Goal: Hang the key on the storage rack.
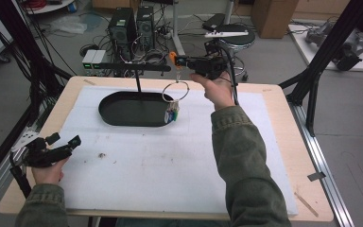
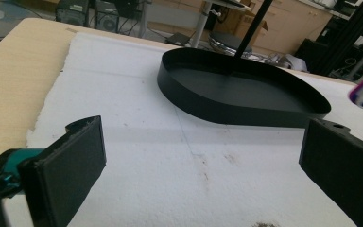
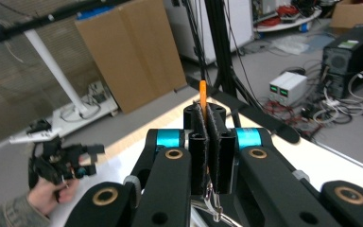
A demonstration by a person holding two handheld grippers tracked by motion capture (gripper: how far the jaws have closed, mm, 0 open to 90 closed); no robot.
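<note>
Keys on a wire ring (image 1: 175, 91) hang from the right gripper (image 1: 180, 61), upper middle of the high view, just in front of the crossbar (image 1: 132, 67) of the black stand. The right gripper's fingers (image 3: 199, 142) are pressed together on a thin orange tag (image 1: 172, 56), which pokes up between them in the right gripper view; a metal clip (image 3: 212, 203) shows below the pads. Ring and small bundle of keys and fobs (image 1: 172, 114) dangle freely below, the bundle over the right rim of the oval black tray (image 1: 123, 116) at the stand's base.

I judge this a light, loose load: the tag is thin and probably slick plastic, the ring stiff wire, and the bundle will swing and twist with any quick turn of the hand. The pinch on the tag looks narrow, so a jerk could let it slide out. The tag is the sensible place to hold, since it leaves the ring open and hanging plumb for threading over the crossbar or a hook; taking the ring itself would block that opening. Slow, level travel should keep the bundle from knocking the post (image 1: 137, 82) or the tray wall.

The left gripper (image 1: 64, 146) rests low at the left edge of the bench (image 1: 283, 156), held in the person's hand, its fingers (image 2: 71, 170) spread wide with nothing between them, aimed across the white foam mat (image 2: 137, 137) toward the tray.
</note>
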